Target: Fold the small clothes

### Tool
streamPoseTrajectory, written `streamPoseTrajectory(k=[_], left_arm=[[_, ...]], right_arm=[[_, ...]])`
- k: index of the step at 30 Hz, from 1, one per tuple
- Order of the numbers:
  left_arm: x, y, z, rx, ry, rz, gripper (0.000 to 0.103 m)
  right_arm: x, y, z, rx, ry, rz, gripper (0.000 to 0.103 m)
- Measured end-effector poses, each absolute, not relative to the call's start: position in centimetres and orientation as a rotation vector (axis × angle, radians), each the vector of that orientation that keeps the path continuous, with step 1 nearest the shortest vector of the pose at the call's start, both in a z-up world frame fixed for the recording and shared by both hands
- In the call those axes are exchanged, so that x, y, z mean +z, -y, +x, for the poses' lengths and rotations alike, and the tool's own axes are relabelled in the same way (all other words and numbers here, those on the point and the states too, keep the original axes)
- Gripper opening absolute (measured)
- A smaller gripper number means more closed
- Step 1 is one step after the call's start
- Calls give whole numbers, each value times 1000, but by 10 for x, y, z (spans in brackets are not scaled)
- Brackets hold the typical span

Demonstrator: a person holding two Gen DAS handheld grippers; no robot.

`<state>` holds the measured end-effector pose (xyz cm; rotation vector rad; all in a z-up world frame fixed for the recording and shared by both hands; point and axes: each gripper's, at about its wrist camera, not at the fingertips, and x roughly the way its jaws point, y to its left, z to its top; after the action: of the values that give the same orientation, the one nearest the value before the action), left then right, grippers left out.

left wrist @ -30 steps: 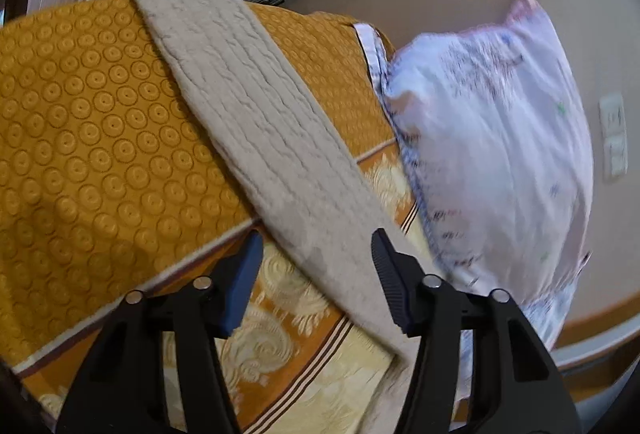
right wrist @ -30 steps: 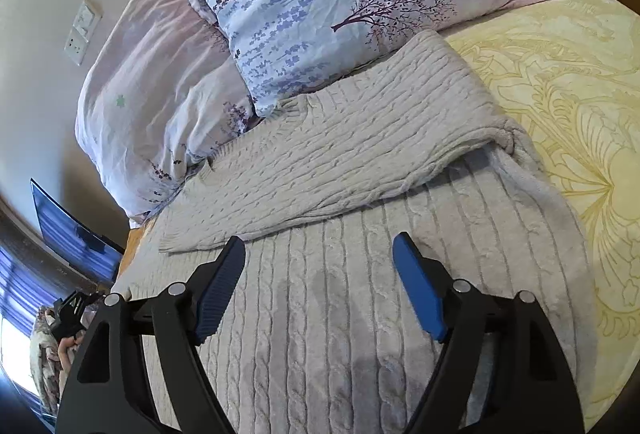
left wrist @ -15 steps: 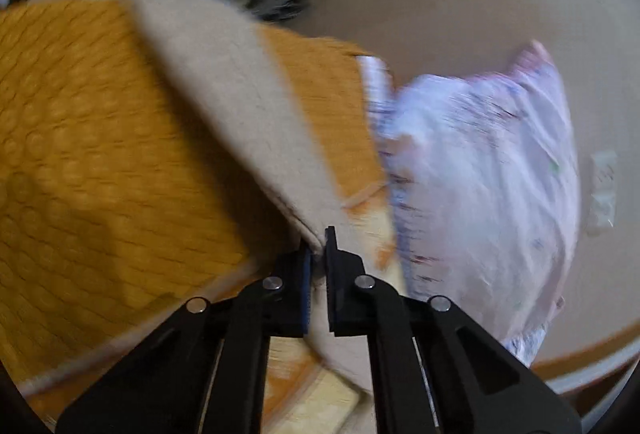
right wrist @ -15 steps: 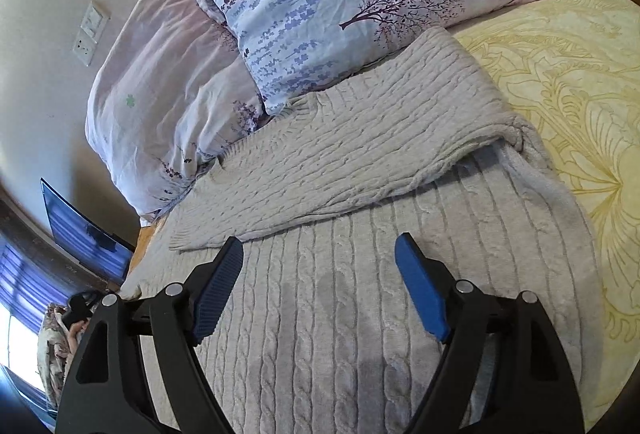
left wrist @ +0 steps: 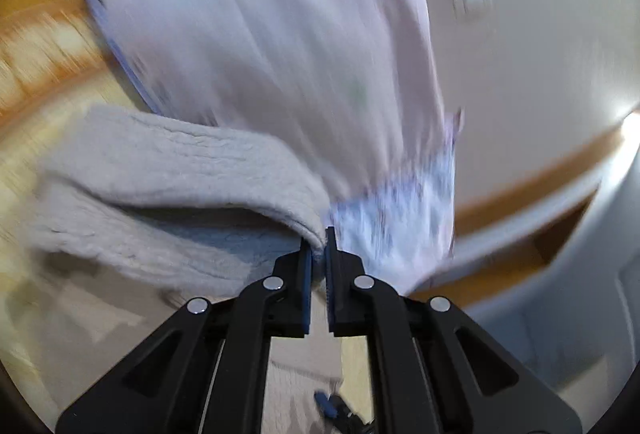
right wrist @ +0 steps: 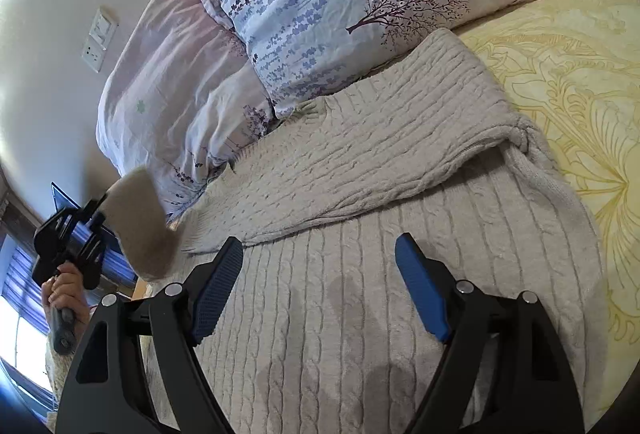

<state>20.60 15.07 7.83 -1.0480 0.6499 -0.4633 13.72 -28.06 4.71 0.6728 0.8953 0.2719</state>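
Left gripper [left wrist: 319,248] pinches the beige cable-knit sweater's sleeve [left wrist: 168,170] (lifted, blurry); right gripper [right wrist: 320,266] hovers spread wide over the sweater body [right wrist: 360,314].

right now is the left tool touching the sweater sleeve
Touching. The left wrist view shows the left tool shut on the sleeve, the knit edge pinched between its pads and lifted.

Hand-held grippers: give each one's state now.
Left hand-held gripper: shut on sweater sleeve.
Right hand-held gripper: open, holding nothing.

No lettering, label, brand or number can be read on anything here.
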Motion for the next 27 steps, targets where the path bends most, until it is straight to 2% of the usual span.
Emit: streamPoseTrajectory(k=[3, 6, 7, 8, 10, 11, 15, 18, 21, 27], left_arm=[[50, -81, 219, -485, -829, -923, 7], [17, -33, 228, -475, -1024, -779, 24], [10, -28, 225, -471, -1052, -743, 26], [8, -27, 219, -476, -1053, -727, 31], [13, -42, 209, -496, -1025, -730, 51], [17, -53, 204, -492, -1002, -743, 54], [26, -112, 186, -395, -890, -792, 55], [18, -151, 181, -289, -862, -838, 53], [8, -171, 182, -245, -870, -881, 51], [-8, -184, 181, -215, -872, -948, 48]], right_arm=[[48, 278, 139, 269, -927, 655, 80], [56, 272, 139, 296, -956, 632, 80], [59, 270, 139, 305, -963, 620, 80], [66, 267, 140, 316, -968, 597, 80], [81, 260, 143, 339, -966, 535, 80], [91, 252, 147, 363, -961, 484, 80], [125, 197, 164, 487, -910, 221, 78], [133, 141, 176, 608, -873, 55, 71], [127, 89, 187, 682, -855, -82, 61], [91, 6, 210, 738, -900, -261, 56]])
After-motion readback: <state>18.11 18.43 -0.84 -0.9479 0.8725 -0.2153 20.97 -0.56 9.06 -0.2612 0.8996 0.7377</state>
